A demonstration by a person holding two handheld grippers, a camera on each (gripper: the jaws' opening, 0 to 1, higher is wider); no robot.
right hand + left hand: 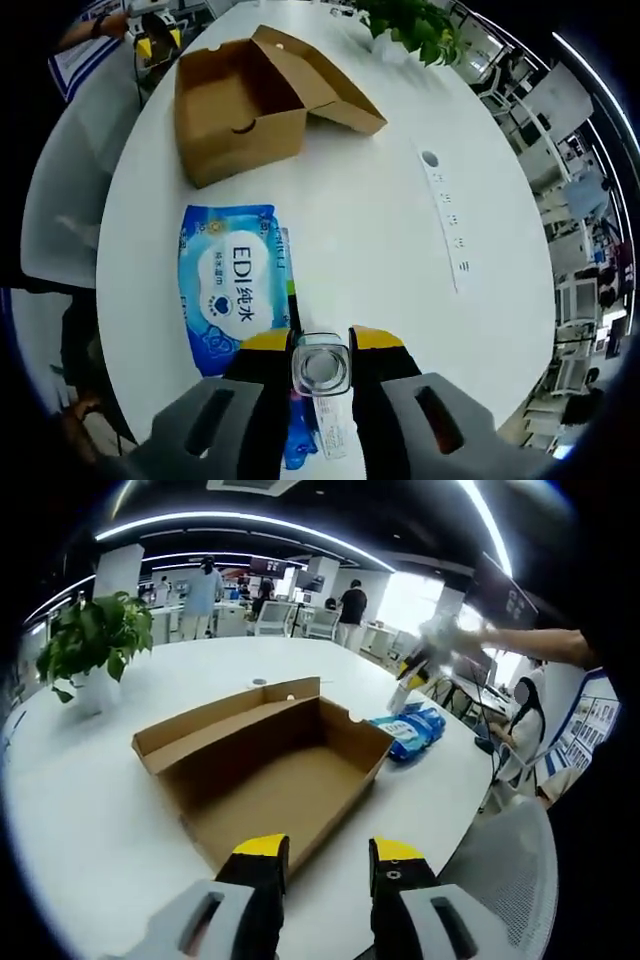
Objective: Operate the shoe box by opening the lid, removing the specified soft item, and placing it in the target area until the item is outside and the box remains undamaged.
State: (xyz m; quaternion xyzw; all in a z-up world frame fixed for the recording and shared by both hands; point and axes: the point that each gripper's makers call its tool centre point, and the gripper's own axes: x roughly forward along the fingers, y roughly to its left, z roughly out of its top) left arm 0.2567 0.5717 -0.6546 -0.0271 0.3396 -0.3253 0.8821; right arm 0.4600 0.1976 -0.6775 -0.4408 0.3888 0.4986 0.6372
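Observation:
The brown cardboard shoe box (280,770) lies open and empty on the white table, its lid (225,715) folded back. My left gripper (328,852) hovers open over the box's near edge, nothing between its jaws. A blue pack of wet wipes (410,730) rests on the table just right of the box. That pack (228,285) lies flat below my right gripper (321,345), which is shut on a small clear bottle (321,368) seen end-on. The box (240,100) stands beyond the pack. The right gripper (420,662) shows blurred above the pack.
A potted plant (95,640) stands at the table's far left. A white power strip (445,215) lies on the table right of the box. A grey chair (510,870) sits at the table edge. People stand and sit in the office behind.

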